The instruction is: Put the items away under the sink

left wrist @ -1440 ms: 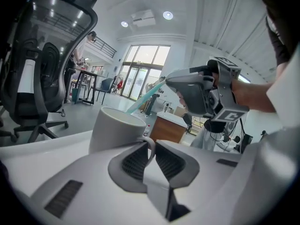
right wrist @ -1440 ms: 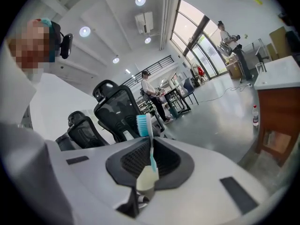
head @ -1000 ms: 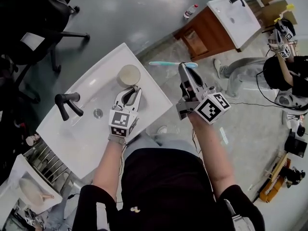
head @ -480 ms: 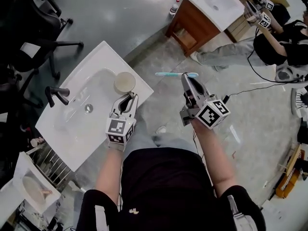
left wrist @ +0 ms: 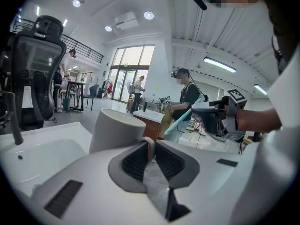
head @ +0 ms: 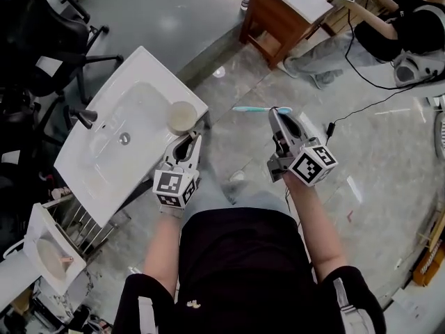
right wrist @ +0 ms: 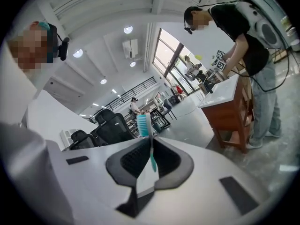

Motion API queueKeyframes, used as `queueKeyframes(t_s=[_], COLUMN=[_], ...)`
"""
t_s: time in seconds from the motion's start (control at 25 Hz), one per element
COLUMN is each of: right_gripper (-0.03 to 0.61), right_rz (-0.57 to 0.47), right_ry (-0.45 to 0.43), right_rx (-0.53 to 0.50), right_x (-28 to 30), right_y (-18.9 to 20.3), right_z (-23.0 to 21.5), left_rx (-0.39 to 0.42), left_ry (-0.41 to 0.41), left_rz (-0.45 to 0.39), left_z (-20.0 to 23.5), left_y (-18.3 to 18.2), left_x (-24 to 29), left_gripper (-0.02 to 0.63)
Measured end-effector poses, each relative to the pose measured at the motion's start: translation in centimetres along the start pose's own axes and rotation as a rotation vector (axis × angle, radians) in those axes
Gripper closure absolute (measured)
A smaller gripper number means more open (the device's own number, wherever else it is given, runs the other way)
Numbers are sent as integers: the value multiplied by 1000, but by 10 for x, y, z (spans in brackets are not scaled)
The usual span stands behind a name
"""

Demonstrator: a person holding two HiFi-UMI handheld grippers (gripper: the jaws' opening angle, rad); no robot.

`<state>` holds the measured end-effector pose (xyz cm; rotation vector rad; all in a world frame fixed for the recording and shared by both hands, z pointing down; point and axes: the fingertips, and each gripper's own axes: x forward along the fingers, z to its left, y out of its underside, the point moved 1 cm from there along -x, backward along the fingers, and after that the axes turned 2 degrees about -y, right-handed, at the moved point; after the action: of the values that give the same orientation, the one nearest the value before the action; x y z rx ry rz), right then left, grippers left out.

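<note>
A cream cup (head: 182, 117) hangs at the near right corner of the white sink basin (head: 118, 162). My left gripper (head: 189, 139) is shut on it. In the left gripper view the pads pinch a thin curved part of the cup (left wrist: 117, 130), and the gripper (left wrist: 151, 146) sits just behind it. My right gripper (head: 280, 113) is over the grey floor to the right, shut on a teal toothbrush (head: 259, 108) that lies crosswise at its tips. In the right gripper view the toothbrush (right wrist: 150, 144) stands upright between the pads of that gripper (right wrist: 151, 150), bristles on top.
A black faucet (head: 87, 117) stands on the basin's far side. A wooden vanity (head: 274, 23) with a second sink is at the top, where another person (head: 407, 19) works. Office chairs (head: 42, 54) stand at the left. A dish rack (head: 52, 252) sits at the lower left.
Both grippers have moved sideways with their items. In the head view the white sink has slid left, so the cup now hangs at its corner. The wooden vanity has shifted left.
</note>
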<state>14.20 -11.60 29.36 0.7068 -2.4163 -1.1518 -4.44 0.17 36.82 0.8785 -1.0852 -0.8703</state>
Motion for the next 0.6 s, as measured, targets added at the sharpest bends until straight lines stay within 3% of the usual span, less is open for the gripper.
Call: queueKeyframes(t_s=[0.32, 0.6], right_gripper=[535, 535], right_rz=[-22, -82], right_ry=[20, 88], right_rx=[25, 43], right_x=[-54, -81], right_y=[15, 23], right_z=[-6, -5], left_rx=[-13, 37], left_ry=[61, 177], left_rz=[12, 37], left_z=[-49, -65], left_y=[9, 10], left_x=[-17, -21], left_gripper=[552, 552])
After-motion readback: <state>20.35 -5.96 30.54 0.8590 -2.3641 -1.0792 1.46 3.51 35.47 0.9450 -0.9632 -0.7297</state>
